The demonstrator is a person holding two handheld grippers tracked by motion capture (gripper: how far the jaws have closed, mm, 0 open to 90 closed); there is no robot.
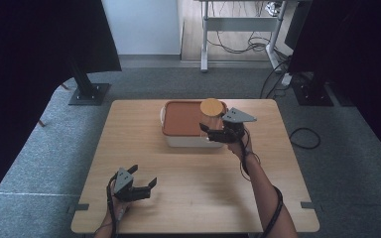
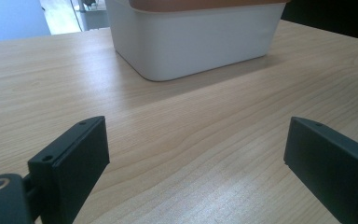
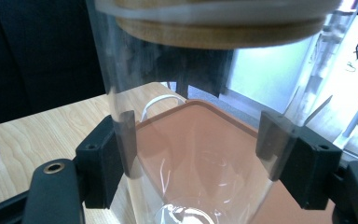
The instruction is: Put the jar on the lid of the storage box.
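We find the right gripper [image 3: 196,154] clamped on the clear glass jar with round wooden lid [image 1: 211,116], held over the white box's orange lid [image 1: 181,118]; next, we judge, a steady set-down, left gripper [image 1: 141,178] open on the desk [image 1: 188,188].

A jar [image 1: 211,115] sits above the lidded box [image 1: 186,124] at the table's [image 1: 178,198] far middle.

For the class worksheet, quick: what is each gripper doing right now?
Left gripper: open, nothing between its jaws.
Right gripper: shut on the clear jar, above the orange-lidded box.
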